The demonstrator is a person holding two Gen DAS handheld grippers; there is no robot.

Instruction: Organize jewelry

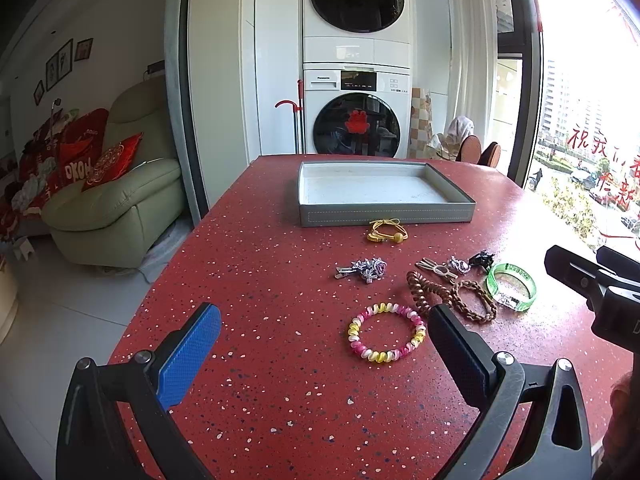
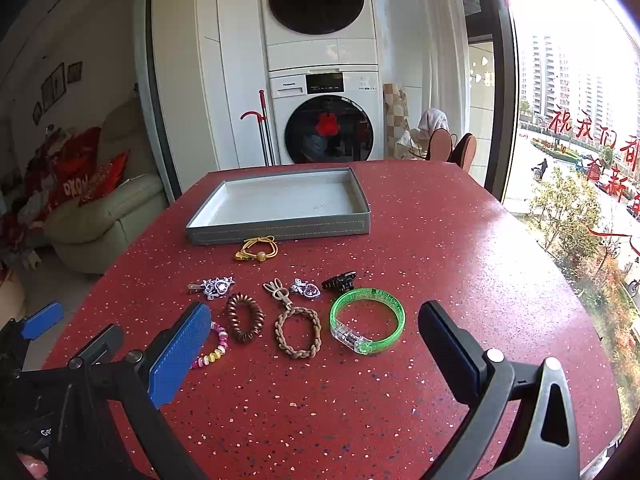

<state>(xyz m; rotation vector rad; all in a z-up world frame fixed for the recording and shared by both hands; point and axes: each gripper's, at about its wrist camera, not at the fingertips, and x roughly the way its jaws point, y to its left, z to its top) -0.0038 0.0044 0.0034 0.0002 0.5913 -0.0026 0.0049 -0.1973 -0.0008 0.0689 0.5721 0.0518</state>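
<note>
A grey tray (image 1: 386, 213) (image 2: 280, 230) sits on the red speckled table, nothing in it. Before it lie a yellow hair tie (image 1: 387, 231) (image 2: 257, 249), a silver clip (image 1: 366, 270) (image 2: 214, 286), a brown spiral tie (image 1: 420, 286) (image 2: 244, 317), a braided brown tie (image 1: 476, 300) (image 2: 298, 333), a green bangle (image 1: 512, 286) (image 2: 367, 320) and a pink-yellow spiral bracelet (image 1: 386, 332) (image 2: 212, 350). My left gripper (image 1: 324, 320) hovers open just short of the bracelet. My right gripper (image 2: 314, 324) hovers open in front of the braided tie and bangle. Neither holds anything.
Small clips (image 2: 280, 292), a jewelled pin (image 2: 306, 289) and a black claw clip (image 2: 339, 280) lie behind the ties. The table edge drops to the floor and a sofa (image 1: 116, 200) on the left. A window (image 2: 580, 160) is at the right.
</note>
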